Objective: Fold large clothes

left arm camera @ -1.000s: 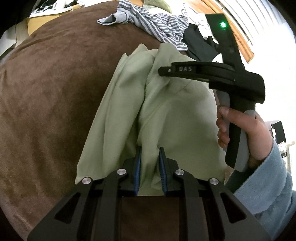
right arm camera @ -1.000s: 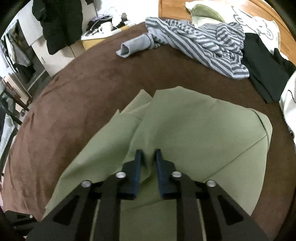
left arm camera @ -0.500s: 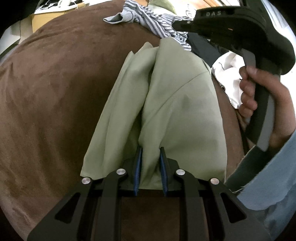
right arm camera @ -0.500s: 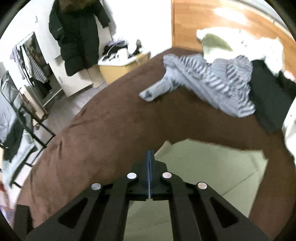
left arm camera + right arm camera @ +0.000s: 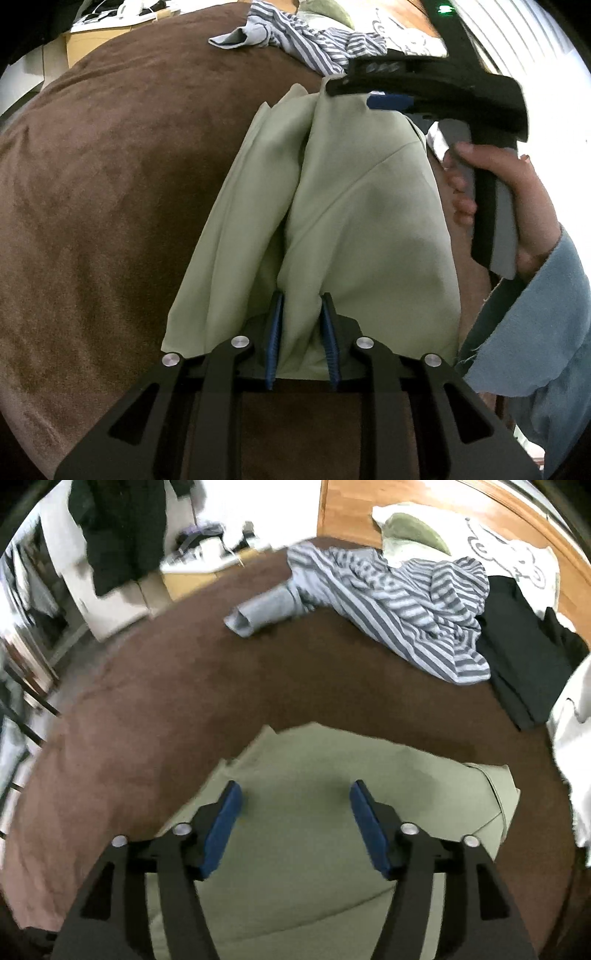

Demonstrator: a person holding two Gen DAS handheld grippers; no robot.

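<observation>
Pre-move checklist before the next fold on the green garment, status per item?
1. Left gripper grip: jaws opening, but a ridge of the pale green cloth garment is pinched between the blue pads. Ok.
2. Right gripper free: jaws opening wide, nothing between them, green cloth only below. Ok.
3. Garment flat: raised fold runs up its middle in the left wrist view. Not ok.
4. Fold area on the brown suede-like bedspread: bare brown around the garment's left side. Ok.
5. Clearance from the grey-striped shirt and black folded garment: both lie apart from the green one. Ok.
6. Garment's near hem: hidden behind the fingers. Cannot tell.
</observation>
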